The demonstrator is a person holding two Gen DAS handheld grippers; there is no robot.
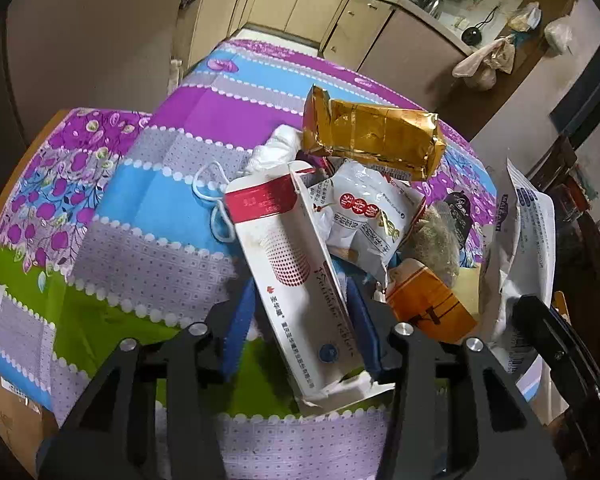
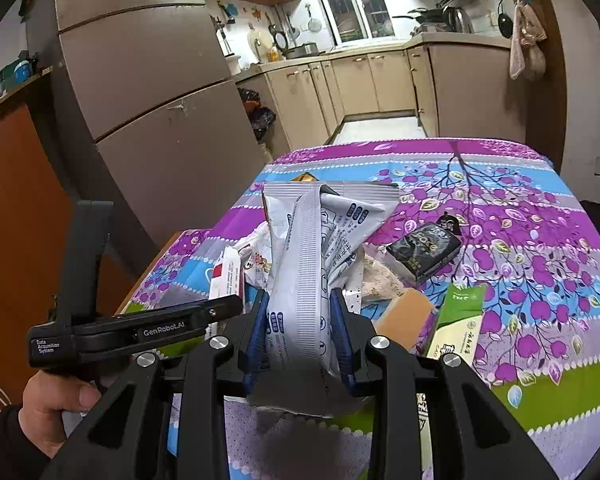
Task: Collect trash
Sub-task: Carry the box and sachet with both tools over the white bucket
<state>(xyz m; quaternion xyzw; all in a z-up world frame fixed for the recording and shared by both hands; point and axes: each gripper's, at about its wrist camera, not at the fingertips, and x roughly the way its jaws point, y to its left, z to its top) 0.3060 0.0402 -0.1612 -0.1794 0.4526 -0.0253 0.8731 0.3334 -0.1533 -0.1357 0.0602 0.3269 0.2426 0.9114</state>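
Left gripper [image 1: 300, 312] closed around a white carton with a red band [image 1: 284, 264], blue pads pressing its two long sides, carton lying slantwise at the near edge of the trash heap on the flowered tabletop [image 1: 140, 208]. Right gripper [image 2: 300, 340] clamped on a grey-white foil pouch [image 2: 304, 264], held upright above the same heap. Beside the heap: gold wrapper [image 1: 372, 136], black packet [image 2: 424, 252], green box [image 2: 460, 320].

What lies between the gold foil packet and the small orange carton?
Left wrist view: a white snack bag lies between the gold foil packet and orange carton.
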